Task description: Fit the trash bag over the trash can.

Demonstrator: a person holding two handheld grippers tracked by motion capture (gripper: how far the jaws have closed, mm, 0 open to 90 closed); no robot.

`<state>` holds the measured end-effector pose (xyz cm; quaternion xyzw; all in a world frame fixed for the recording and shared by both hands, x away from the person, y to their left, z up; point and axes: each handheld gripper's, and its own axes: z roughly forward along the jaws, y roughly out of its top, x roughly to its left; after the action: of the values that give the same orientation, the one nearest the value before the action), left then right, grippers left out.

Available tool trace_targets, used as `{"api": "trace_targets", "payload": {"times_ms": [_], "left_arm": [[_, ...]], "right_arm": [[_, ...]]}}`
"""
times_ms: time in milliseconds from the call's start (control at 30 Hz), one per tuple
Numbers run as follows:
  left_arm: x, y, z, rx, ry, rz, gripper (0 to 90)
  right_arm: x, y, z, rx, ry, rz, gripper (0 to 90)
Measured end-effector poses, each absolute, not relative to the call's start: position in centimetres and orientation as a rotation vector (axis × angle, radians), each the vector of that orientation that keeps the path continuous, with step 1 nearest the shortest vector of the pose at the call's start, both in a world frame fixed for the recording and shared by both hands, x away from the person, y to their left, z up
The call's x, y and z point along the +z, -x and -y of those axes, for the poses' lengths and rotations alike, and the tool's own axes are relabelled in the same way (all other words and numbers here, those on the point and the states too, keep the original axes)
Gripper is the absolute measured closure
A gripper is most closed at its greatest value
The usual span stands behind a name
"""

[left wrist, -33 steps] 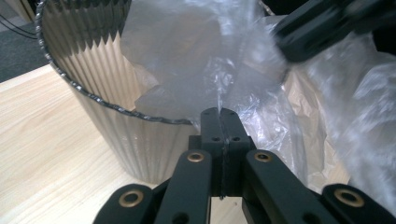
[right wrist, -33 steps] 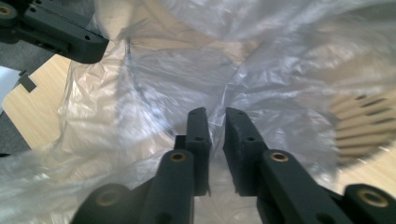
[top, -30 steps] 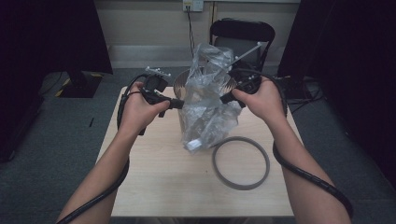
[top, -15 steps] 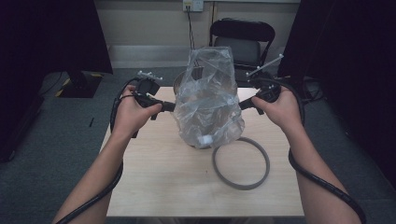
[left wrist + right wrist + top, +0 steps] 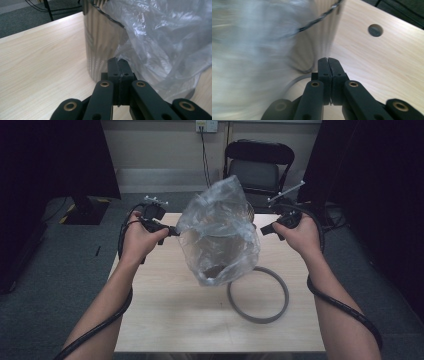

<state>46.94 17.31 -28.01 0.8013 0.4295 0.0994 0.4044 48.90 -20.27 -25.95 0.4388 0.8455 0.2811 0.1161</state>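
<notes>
Wooden worktop [image 5: 165,320] | step: spreading plastic bag [image 5: 220,235] over metal bin [image 5: 100,45] | left tool [image 5: 172,232] at 9 o'clock pinching bag | right tool [image 5: 264,229] at 3 o'clock closed, grip on film unclear | next: lower mouth around rim

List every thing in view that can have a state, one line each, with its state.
Clear crumpled plastic bag: held up off the table, stretched between the two tools, its bottom hanging low.
Shiny metal cylindrical bin: upright on the table behind the bag.
Grey ring: lying flat on the table, its far side under the bag.
Left tool: jaws shut on the bag's edge.
Right tool: jaws shut; view blurred.
Black folding chair: unfolded, empty.
</notes>
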Motion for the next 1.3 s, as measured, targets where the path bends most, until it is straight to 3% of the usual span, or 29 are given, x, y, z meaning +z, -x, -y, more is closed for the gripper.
{"api": "trace_targets", "payload": {"times_ms": [100,200,267,300,400,600,733,967,1100,1133,1300], "left_arm": [[-28.1,-47.1,-17.5,0.208,-1.993,-1.088,90.0],[-27.6,-46.8,-17.2,0.209,-2.009,-1.051,90.0],[-27.3,-46.7,-17.1,0.206,-2.004,-1.041,90.0],[-27.1,-46.6,-16.9,0.201,-1.997,-1.033,90.0],[-26.8,-46.4,-16.6,0.202,-1.996,-1.020,90.0],[-26.4,-45.7,-16.1,0.218,-1.996,-1.012,90.0],[-26.3,-45.4,-15.7,0.215,-2.000,-0.994,90.0],[-26.1,-45.2,-15.6,0.206,-1.989,-0.979,90.0],[-26.2,-45.2,-15.8,0.208,-1.986,-0.980,90.0],[-26.2,-45.3,-15.9,0.203,-1.991,-0.974,90.0],[-26.6,-45.7,-16.6,0.217,-1.980,-1.010,90.0]], "right_arm": [[-26.3,-49.3,20.6,0.844,-1.294,-2.486,90.0],[-25.8,-49.5,21.0,0.918,-1.310,-2.455,72.9],[-25.4,-49.5,21.1,0.933,-1.311,-2.436,67.9],[-24.4,-49.2,21.1,0.966,-1.305,-2.418,56.9],[-23.4,-48.7,21.0,0.989,-1.296,-2.397,56.6],[-21.1,-47.0,20.1,1.084,-1.258,-2.387,39.0],[-20.6,-46.1,18.8,1.103,-1.246,-2.419,35.5],[-22.2,-46.6,16.2,1.052,-1.265,-2.471,39.8],[-23.0,-47.2,15.6,1.001,-1.270,-2.483,61.7],[-22.9,-47.3,15.9,1.009,-1.253,-2.482,75.3],[-22.8,-47.5,17.3,0.975,-1.255,-2.487,85.4]]}}
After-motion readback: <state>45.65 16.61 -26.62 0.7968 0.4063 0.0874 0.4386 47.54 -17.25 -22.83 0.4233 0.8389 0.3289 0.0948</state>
